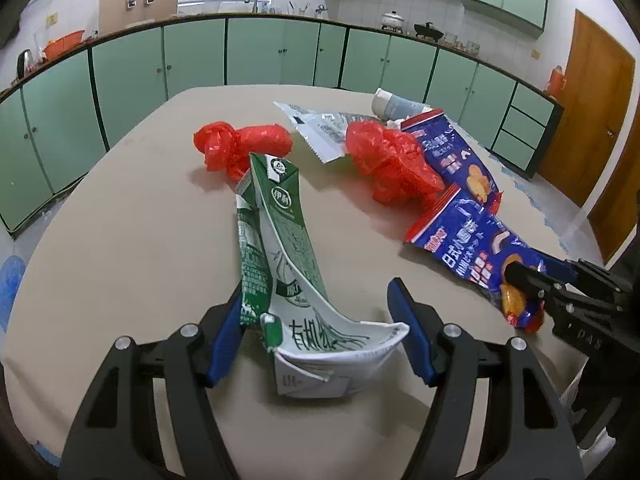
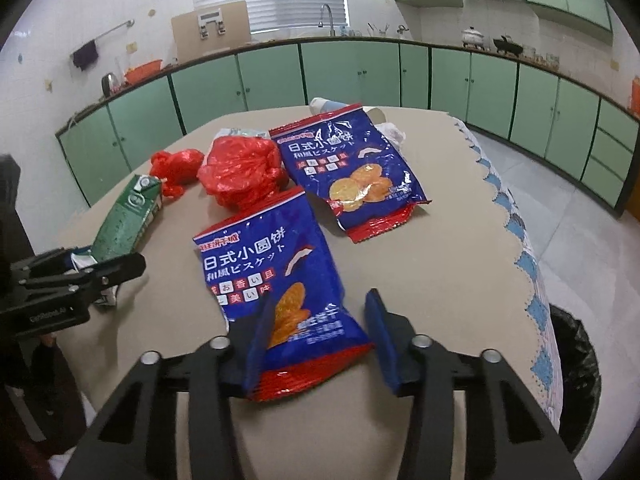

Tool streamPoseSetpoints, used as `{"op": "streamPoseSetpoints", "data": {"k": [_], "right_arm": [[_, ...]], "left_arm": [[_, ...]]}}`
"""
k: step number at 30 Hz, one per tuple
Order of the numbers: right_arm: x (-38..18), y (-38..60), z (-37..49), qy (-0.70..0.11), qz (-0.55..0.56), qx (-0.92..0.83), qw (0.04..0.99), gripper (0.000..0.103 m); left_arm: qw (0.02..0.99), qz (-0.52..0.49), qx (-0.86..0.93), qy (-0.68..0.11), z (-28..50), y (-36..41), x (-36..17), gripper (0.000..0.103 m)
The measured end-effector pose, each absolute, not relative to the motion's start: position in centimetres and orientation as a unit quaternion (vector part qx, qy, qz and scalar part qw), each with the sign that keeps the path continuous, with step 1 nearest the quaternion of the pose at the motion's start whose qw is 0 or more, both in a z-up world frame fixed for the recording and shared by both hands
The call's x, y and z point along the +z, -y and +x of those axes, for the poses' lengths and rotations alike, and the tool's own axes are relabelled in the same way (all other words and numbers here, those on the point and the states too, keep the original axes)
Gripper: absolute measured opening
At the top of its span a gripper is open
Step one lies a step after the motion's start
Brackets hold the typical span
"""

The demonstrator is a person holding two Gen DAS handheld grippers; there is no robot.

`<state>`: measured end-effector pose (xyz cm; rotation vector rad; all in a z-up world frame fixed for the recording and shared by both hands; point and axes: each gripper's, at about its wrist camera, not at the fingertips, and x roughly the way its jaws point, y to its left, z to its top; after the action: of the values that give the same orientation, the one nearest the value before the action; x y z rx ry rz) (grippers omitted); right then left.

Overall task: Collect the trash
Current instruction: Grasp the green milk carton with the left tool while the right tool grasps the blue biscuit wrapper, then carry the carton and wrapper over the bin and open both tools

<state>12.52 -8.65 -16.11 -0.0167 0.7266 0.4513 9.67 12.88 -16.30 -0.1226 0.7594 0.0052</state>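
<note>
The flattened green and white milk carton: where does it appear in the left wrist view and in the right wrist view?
Left wrist view: the flattened green and white milk carton runs up the centre, its near end between the open jaws of the left gripper.
Right wrist view: the carton lies at the left edge, beside the left gripper.
Shared landmark: the small knotted red plastic bag just beyond the carton's far end.

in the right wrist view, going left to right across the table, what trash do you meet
Flattened green milk carton → small red bag bundle → large red bag bundle → far blue biscuit bag. The near blue biscuit bag overlaps that span, so it is left out.
</note>
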Motion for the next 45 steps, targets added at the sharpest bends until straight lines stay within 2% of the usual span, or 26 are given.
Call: {"op": "streamPoseSetpoints", "data": {"k": [6, 12, 28, 45], "right_arm": [[-14.5, 8.7, 11.8, -0.338, 0.0, 0.238, 0.911, 0.028], [-12.6, 8.3, 10.7, -0.314, -0.007, 0.253, 0.915, 0.026], [-8.1, 12.2, 10.3, -0.263, 0.01, 0.212, 0.941, 0.024], [-5.6, 22.3, 9.5, -0.223, 0.05, 0.102, 0.968, 0.024]], "left_arm": [[0.931, -0.058, -0.001, -0.359, 9.1, -12.9, -15.3, 0.066], [0.937, -0.058, -0.012, -0.344, 8.4, -12.4, -13.8, 0.066], [0.951, -0.046, -0.065, -0.298, 10.0, -8.3, -10.2, 0.066], [0.953, -0.026, -0.163, -0.255, 13.6, 2.0, -8.1, 0.066]]}}
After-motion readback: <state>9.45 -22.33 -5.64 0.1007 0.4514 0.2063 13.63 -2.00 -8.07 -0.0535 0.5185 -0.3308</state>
